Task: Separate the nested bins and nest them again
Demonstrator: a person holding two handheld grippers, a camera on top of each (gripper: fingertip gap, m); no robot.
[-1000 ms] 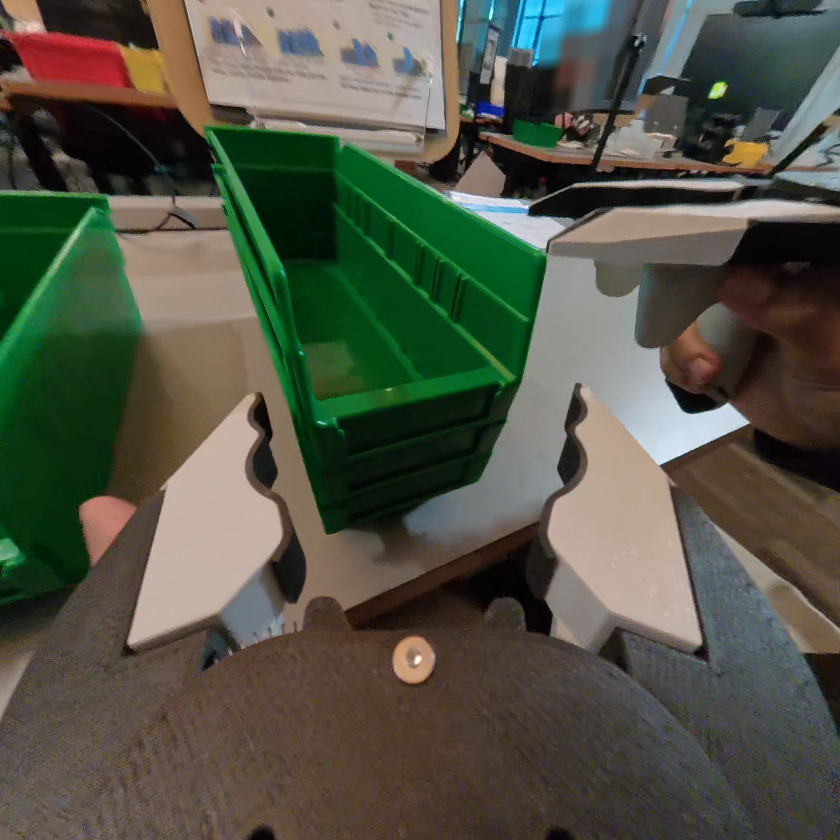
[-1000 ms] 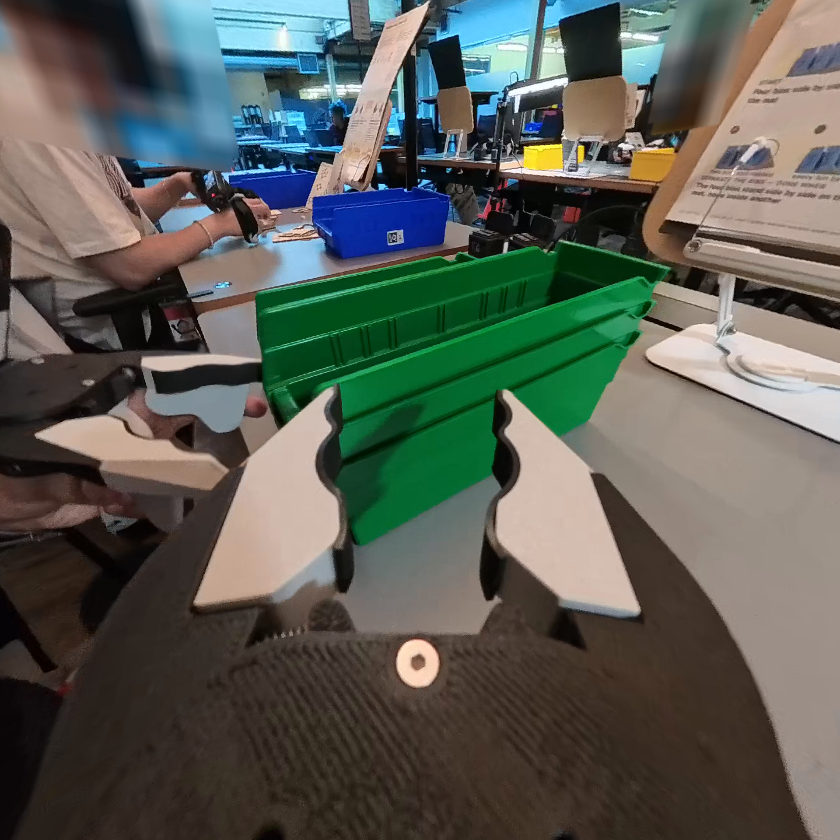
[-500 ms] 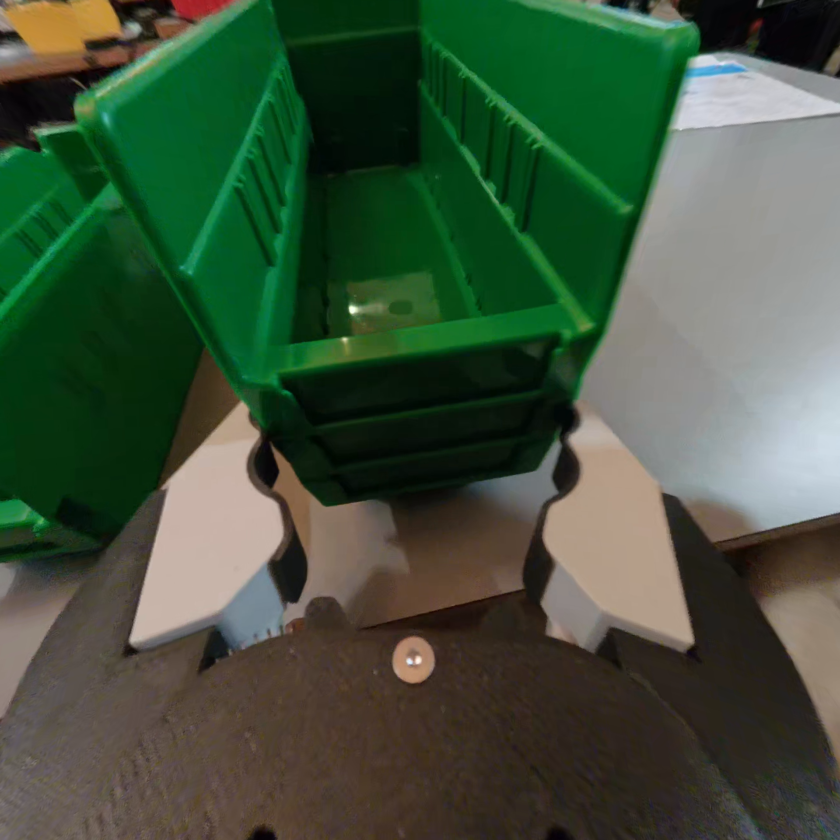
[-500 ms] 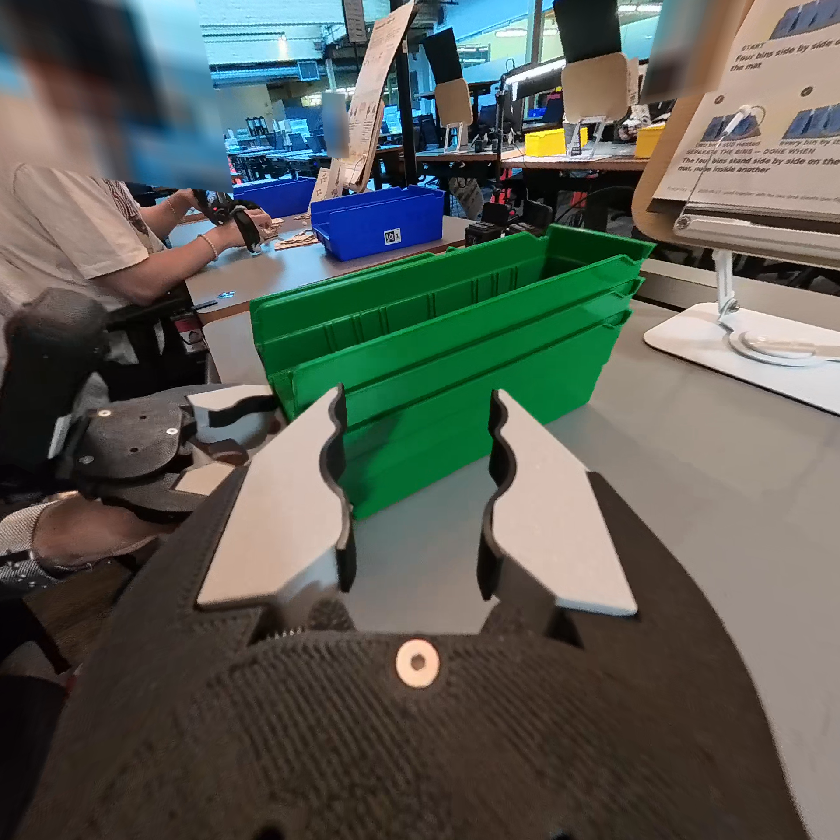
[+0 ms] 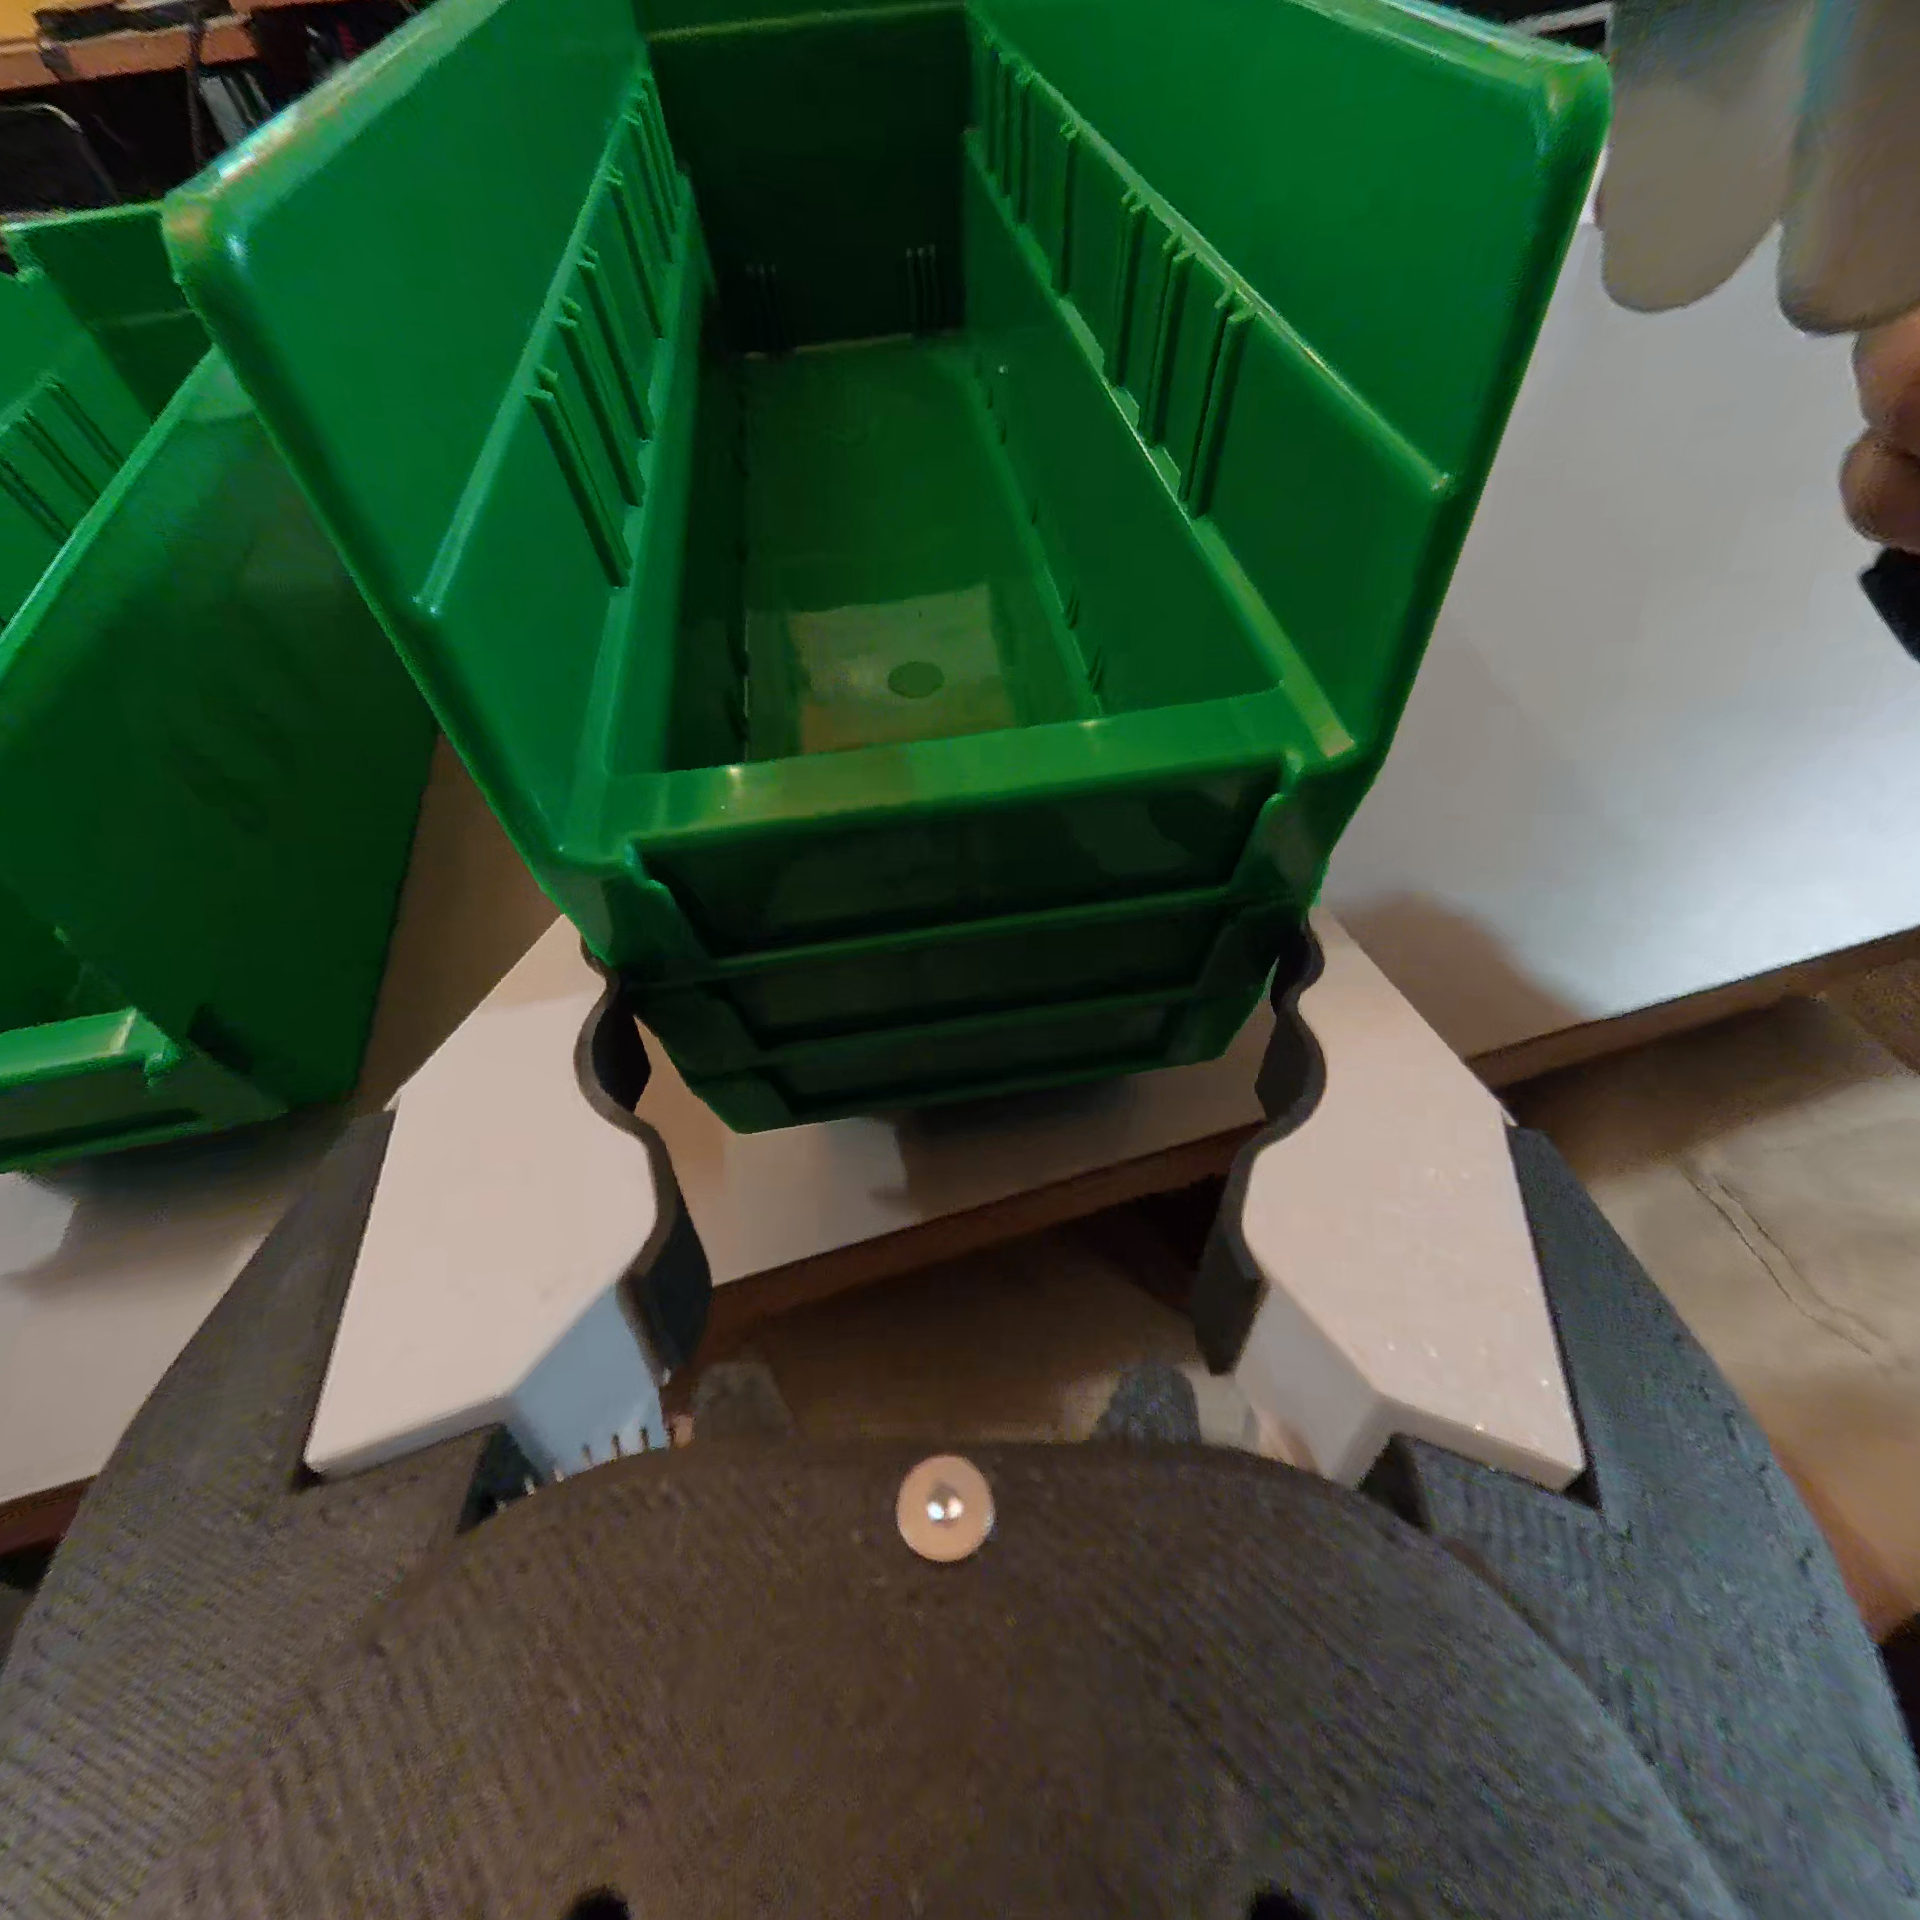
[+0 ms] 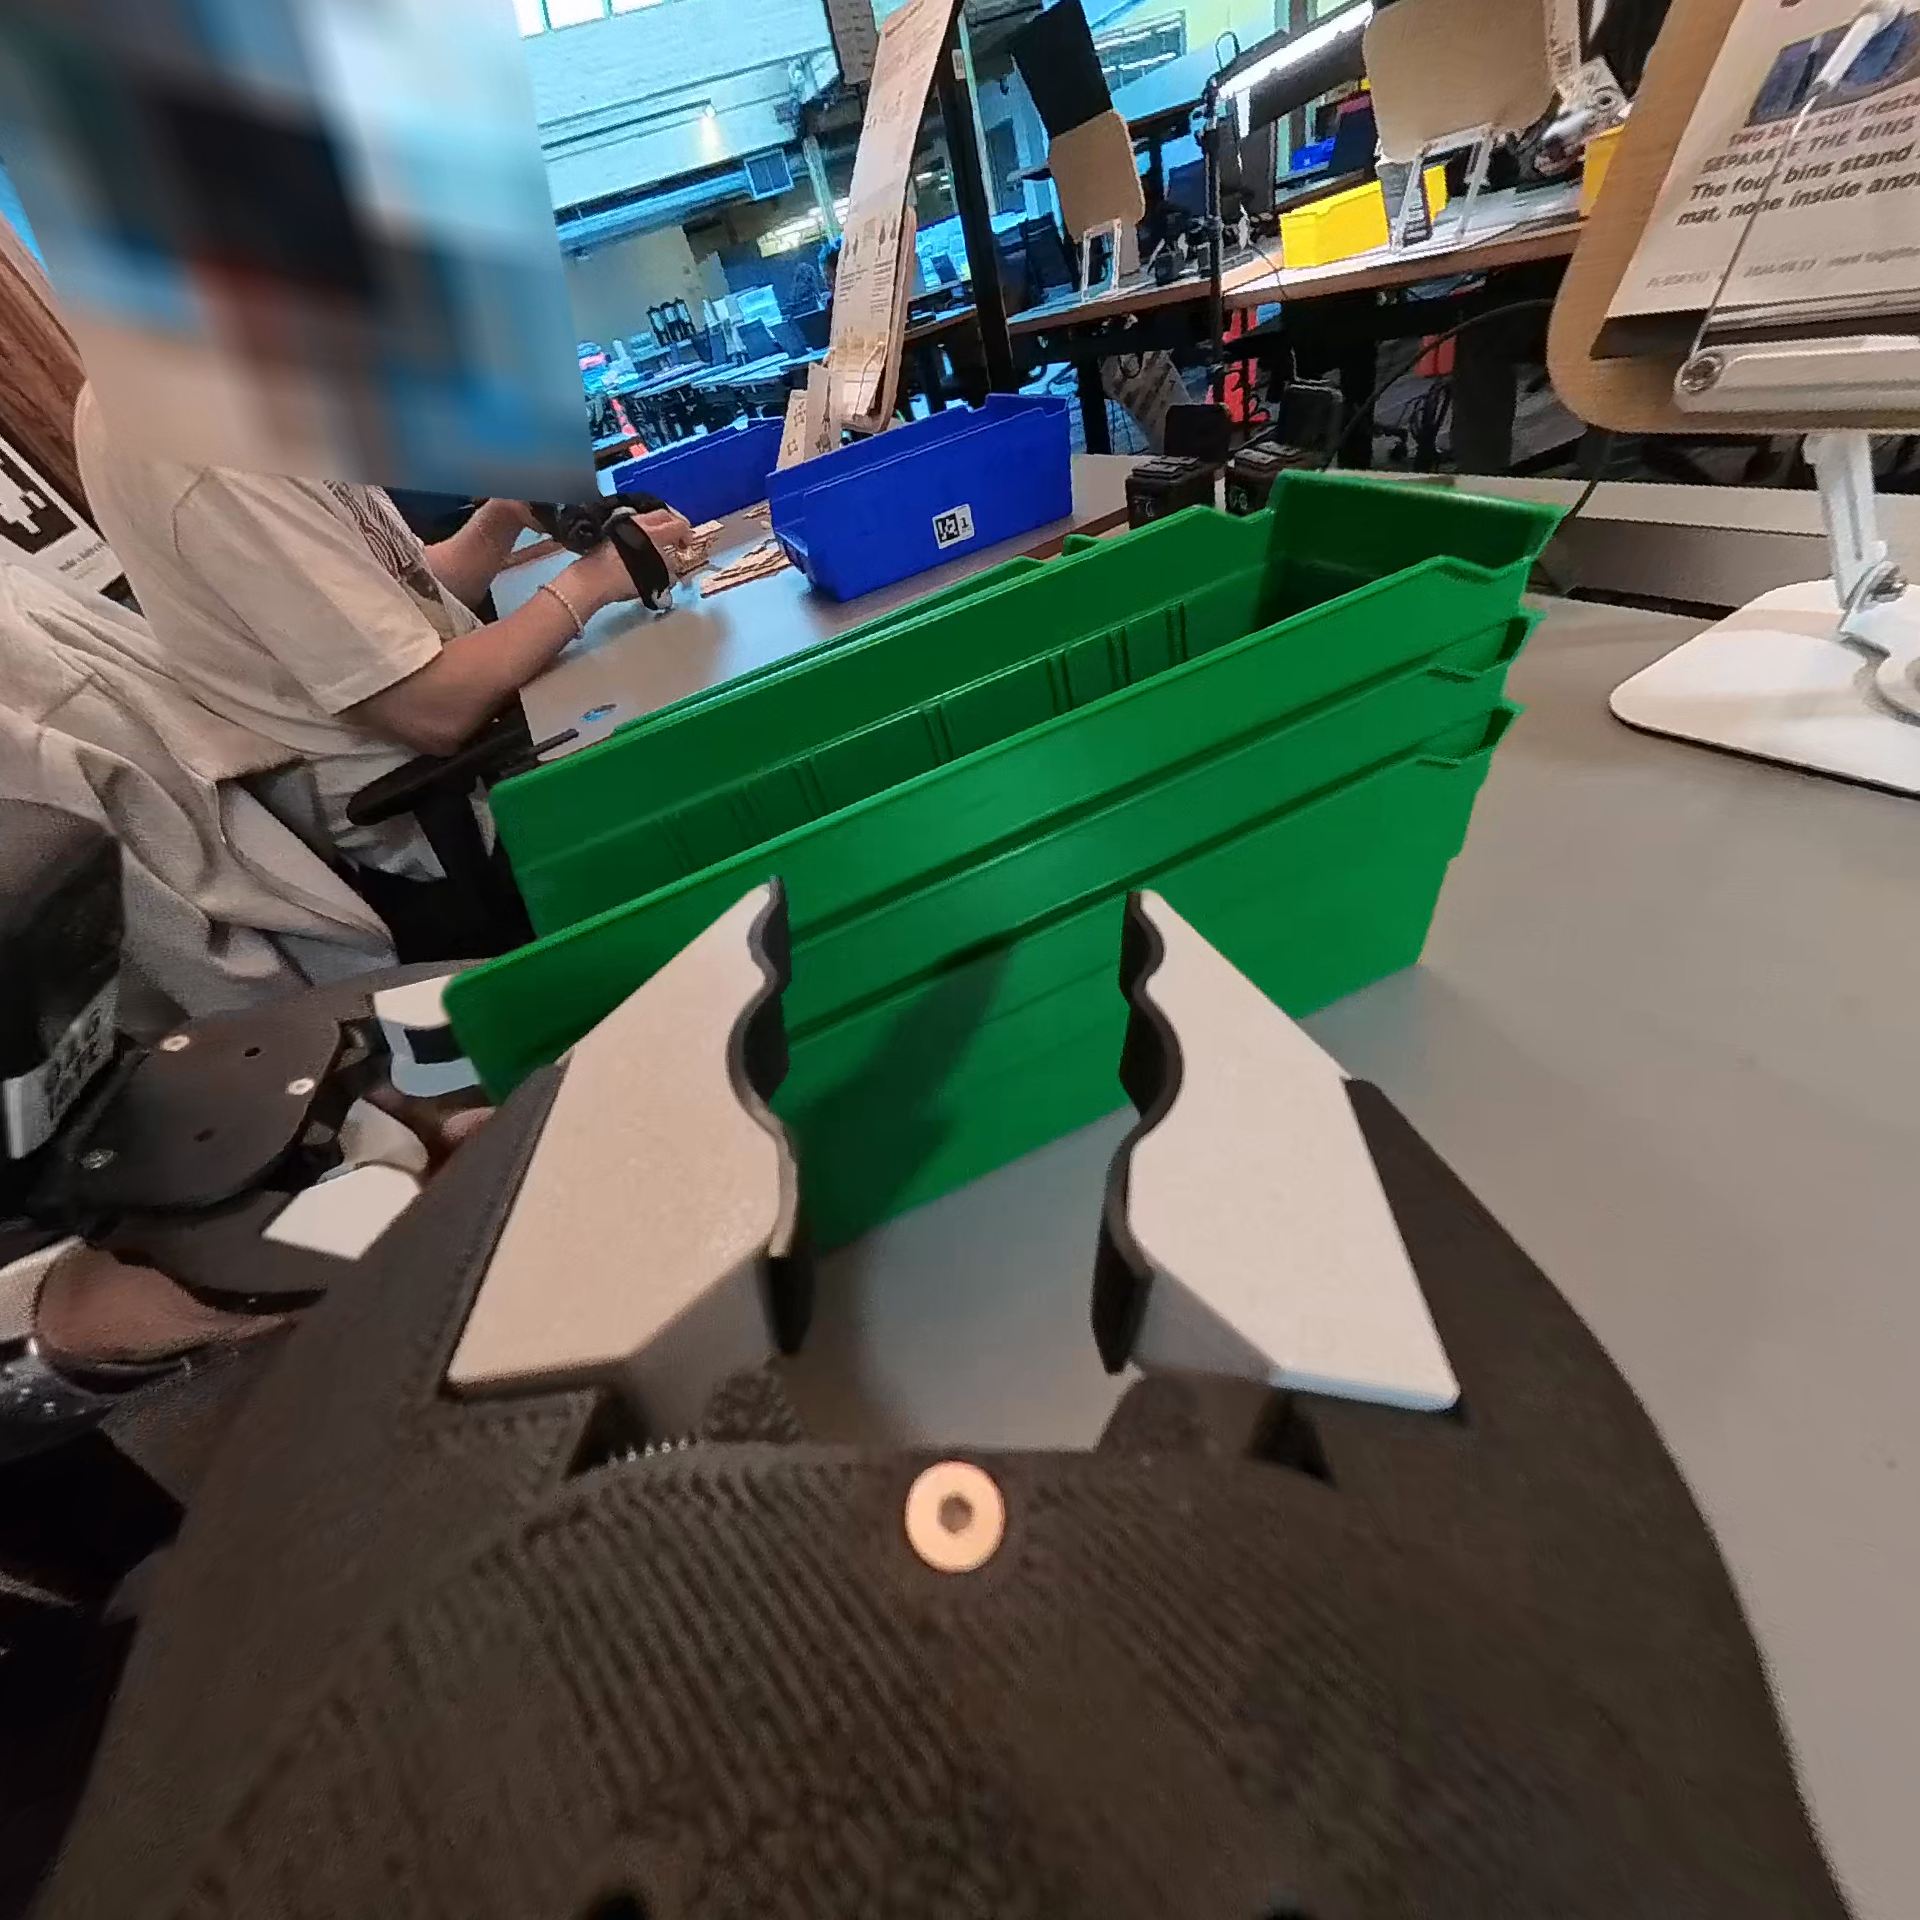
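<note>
A stack of three nested green bins (image 5: 935, 582) stands on the grey table (image 5: 1662, 623), its short near end facing my left gripper (image 5: 945, 987). My left gripper straddles that end. Its fingertips (image 5: 608, 1023) touch both sides of the lower bins, just under the top bin's rim. The stack also shows in the right wrist view (image 6: 1039, 831), long side on. My right gripper (image 6: 956, 935) is open and empty in front of that long side. Its pale fingers also show in the left wrist view (image 5: 1756, 156) at top right. A separate green bin (image 5: 177, 727) stands to the left of the stack.
The table's near edge (image 5: 1039, 1174) runs just under the stack's front end. A white stand base (image 6: 1787, 686) holding a sheet is at the right. A person (image 6: 281, 623) sits at a farther table with blue bins (image 6: 925, 499).
My left gripper moved forward to the stack's near end and its fingers narrowed until they met the sides. My right gripper stayed open and drew a little closer to the long side.
</note>
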